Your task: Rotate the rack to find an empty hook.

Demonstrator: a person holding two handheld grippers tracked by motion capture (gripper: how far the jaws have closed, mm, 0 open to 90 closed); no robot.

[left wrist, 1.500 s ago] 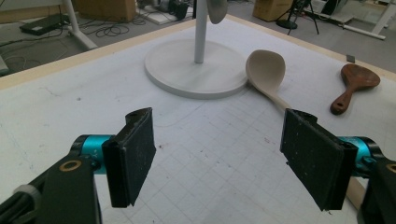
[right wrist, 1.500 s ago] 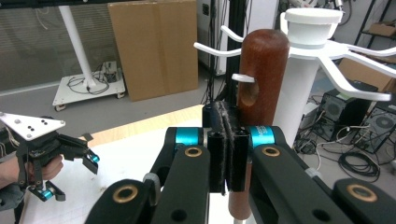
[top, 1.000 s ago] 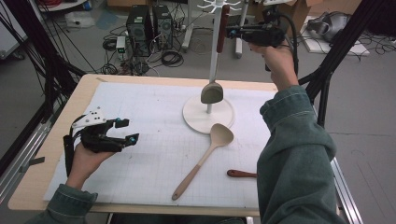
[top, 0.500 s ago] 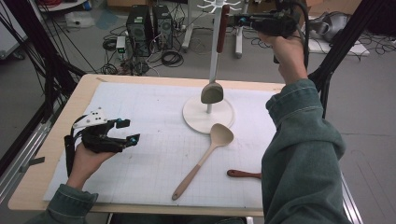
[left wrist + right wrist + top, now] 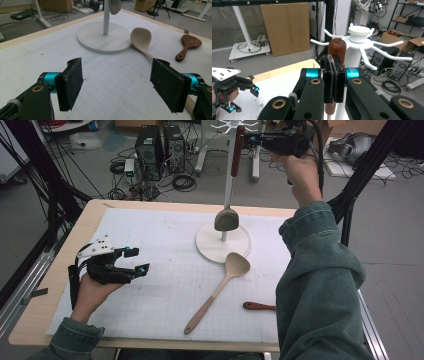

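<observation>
A white utensil stand stands at the far middle of the table. On it hangs a utensil with a brown handle and a grey-green head. My right gripper is held high beside the stand's hooked top. Its pads are pressed together, and the brown handle stands just beyond them. My left gripper rests low over the mat at the left, open, with nothing between its pads. A pale wooden spoon lies by the stand's base.
A dark brown spoon lies near the front right, partly behind the person's sleeve. The white gridded mat covers most of the table. Computers and cables sit on the floor beyond the far edge.
The right hand has risen slightly beside the top of the stand, gripper still shut. The left hand and the spoons have not moved.
</observation>
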